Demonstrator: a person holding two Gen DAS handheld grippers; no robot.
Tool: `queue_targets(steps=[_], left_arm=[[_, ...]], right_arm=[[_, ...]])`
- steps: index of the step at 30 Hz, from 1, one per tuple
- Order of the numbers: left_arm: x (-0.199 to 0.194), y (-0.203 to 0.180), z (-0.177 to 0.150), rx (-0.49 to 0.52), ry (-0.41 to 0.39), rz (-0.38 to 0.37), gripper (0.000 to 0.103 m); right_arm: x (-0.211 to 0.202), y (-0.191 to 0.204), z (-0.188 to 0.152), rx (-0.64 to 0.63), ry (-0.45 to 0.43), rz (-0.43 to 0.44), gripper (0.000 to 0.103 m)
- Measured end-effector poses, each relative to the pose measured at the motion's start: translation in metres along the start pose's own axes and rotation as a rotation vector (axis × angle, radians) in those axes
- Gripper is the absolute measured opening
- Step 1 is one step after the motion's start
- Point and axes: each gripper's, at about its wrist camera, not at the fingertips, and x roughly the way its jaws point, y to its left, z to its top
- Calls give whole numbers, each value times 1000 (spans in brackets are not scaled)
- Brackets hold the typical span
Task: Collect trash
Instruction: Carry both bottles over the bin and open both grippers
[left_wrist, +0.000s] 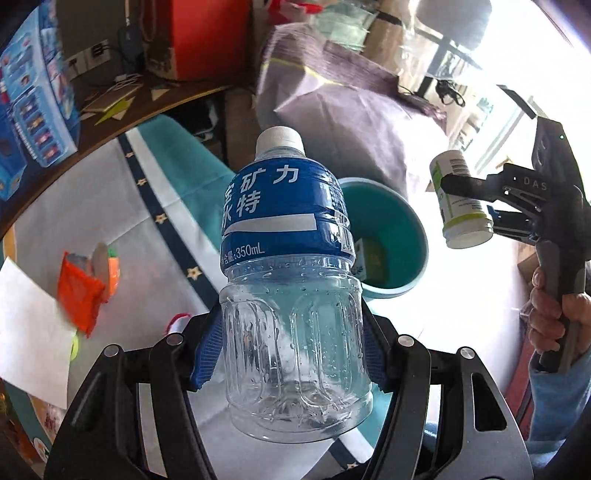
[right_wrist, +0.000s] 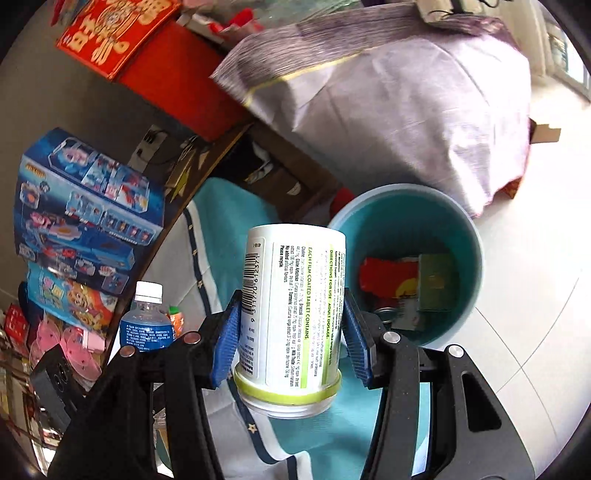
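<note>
Left wrist view: the left gripper (left_wrist: 291, 350) has its jaws clamped on a clear bottle (left_wrist: 291, 295) with a blue label, cap at 12 o'clock. A teal bin (left_wrist: 413, 221) stands behind it. At 3 o'clock, the right gripper (left_wrist: 476, 206) holds a white jar (left_wrist: 461, 199). An orange wrapper (left_wrist: 79, 291) lies at 9 o'clock

Right wrist view: the jaws grip the jar (right_wrist: 291, 314) by its sides. The bin (right_wrist: 476, 251) at 2 o'clock holds scraps; the bottle (right_wrist: 147, 321) shows at 9 o'clock

One water bottle (left_wrist: 291, 280). One white pill bottle (right_wrist: 291, 317). One teal bin (right_wrist: 469, 236). One orange wrapper (left_wrist: 79, 291). Two toy boxes (right_wrist: 85, 206). Two hand-held grippers (left_wrist: 291, 354).
</note>
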Motion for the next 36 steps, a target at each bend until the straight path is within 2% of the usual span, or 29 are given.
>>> queue_targets(steps=[3, 8, 17, 24, 26, 29, 36], left_arm=[[22, -26, 15, 45, 33, -13, 65], [63, -59, 33, 92, 96, -24, 65], [125, -94, 59, 123, 170, -45, 65], [166, -99, 73, 116, 195, -27, 67], [173, -95, 76, 98, 210, -25, 74], [173, -91, 77, 93, 199, -17, 82], [168, -76, 72, 40, 203, -32, 88]], right_arm=[[-2, -31, 5, 49, -1, -6, 49], [1, -60, 9, 91, 10, -8, 49], [14, -85, 27, 121, 36, -29, 49], [30, -96, 37, 133, 63, -47, 49], [35, -97, 39, 135, 70, -51, 49], [42, -99, 40, 137, 81, -57, 49], [57, -95, 41, 130, 109, -62, 49]])
